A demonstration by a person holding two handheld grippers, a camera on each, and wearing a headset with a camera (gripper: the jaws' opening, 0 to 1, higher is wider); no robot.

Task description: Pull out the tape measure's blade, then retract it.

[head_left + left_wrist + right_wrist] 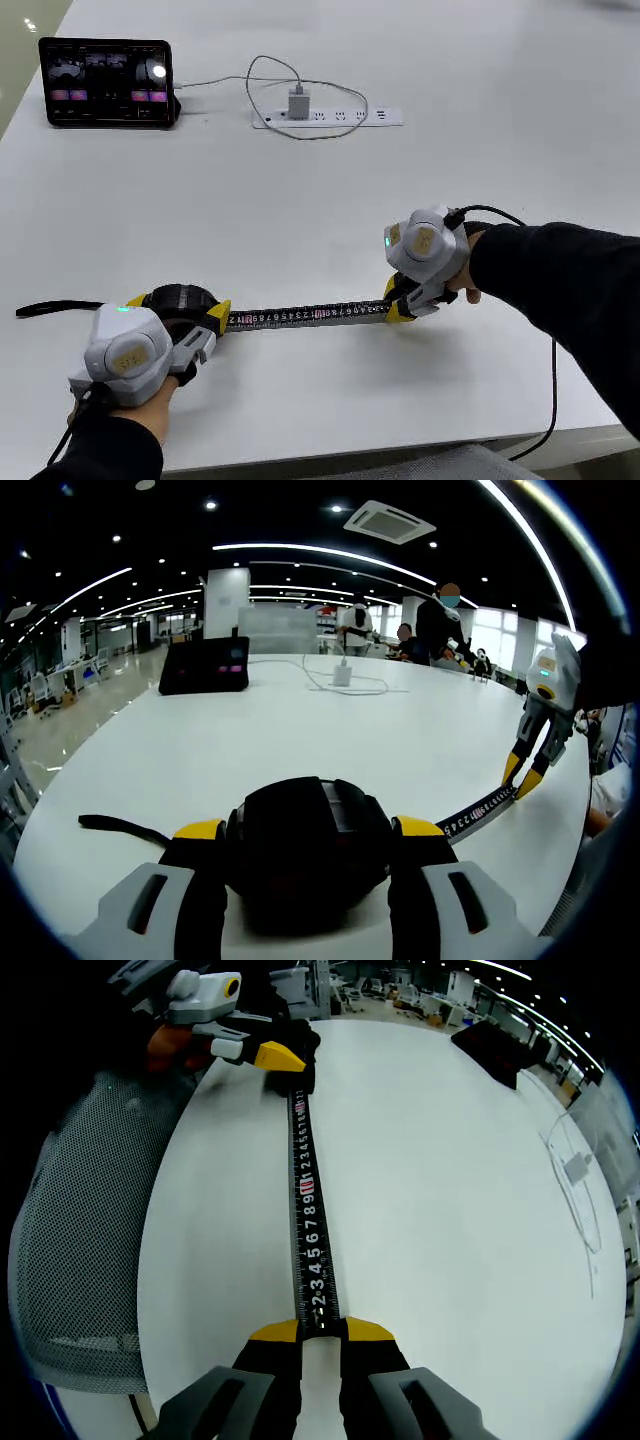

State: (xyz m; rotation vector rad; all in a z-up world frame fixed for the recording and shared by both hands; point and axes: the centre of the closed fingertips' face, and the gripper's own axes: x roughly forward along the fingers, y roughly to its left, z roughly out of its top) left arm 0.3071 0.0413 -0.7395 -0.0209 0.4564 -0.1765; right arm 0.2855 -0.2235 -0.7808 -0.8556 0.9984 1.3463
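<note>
Right, I have the black round-bodied tape measure [185, 298] sitting on the white tabletop [300, 200] at my near left. My left gripper [177, 308] has its yellow-tipped jaws clamped on either side of the case. In the left gripper view the case [305, 840] sits squarely between them.

The dark, numbered steel blade [310, 316] runs out flat along the table to the right gripper [395, 305]. In the right gripper view that gripper [320, 1332] has its jaws drawn in narrow, pinching the blade [308, 1220] at its low-number end. I judge the pull to be about done, with the return to come.

My main worry is that pinch. It holds a thin, slick strip close to its tip, so if I ease it before walking the hand back, the spring could whip the blade home and slam the hook into the case. A jolt like that could also twist the rounded case out of my left jaws.

Raising the right gripper would bow the blade, and it may kink. The thin black wrist strap [55, 308] trails to the left, well clear of the blade.
</note>
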